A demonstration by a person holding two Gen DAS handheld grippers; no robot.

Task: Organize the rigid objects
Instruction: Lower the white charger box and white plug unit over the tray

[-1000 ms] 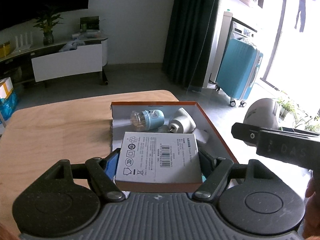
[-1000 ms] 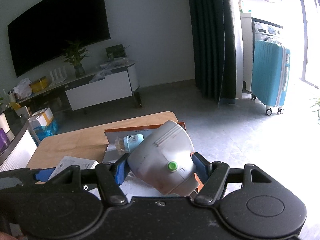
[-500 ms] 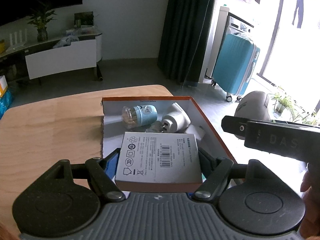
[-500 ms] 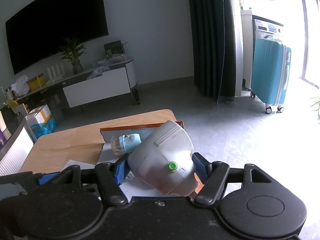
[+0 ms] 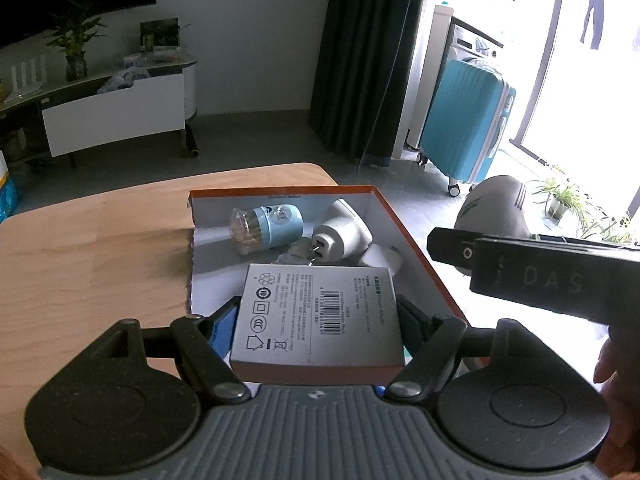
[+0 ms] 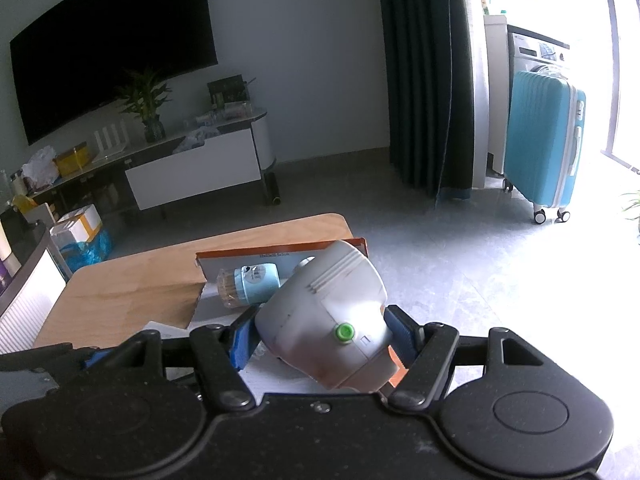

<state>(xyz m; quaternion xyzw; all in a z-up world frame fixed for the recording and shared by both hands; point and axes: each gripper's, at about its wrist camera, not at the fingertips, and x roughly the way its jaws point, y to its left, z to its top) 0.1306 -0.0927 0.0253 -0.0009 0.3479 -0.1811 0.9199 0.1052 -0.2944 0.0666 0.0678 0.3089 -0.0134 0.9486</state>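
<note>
Both grippers edged closer over the orange tray (image 5: 416,236): left gripper (image 5: 316,320) clamps adapter box (image 5: 320,312), right gripper (image 6: 320,332) clamps grey device (image 6: 332,320).

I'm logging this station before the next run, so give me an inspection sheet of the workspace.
Surface: wooden table, bare on the left.
Job's things: orange-rimmed tray holds blue device and white plug adapter.
Clutter: nothing seen.
Grippers: left hand-held gripper shut on adapter box; right hand-held gripper shut on grey-white device.
Cables: nothing seen.
Surroundings: teal suitcase, TV cabinet.
</note>
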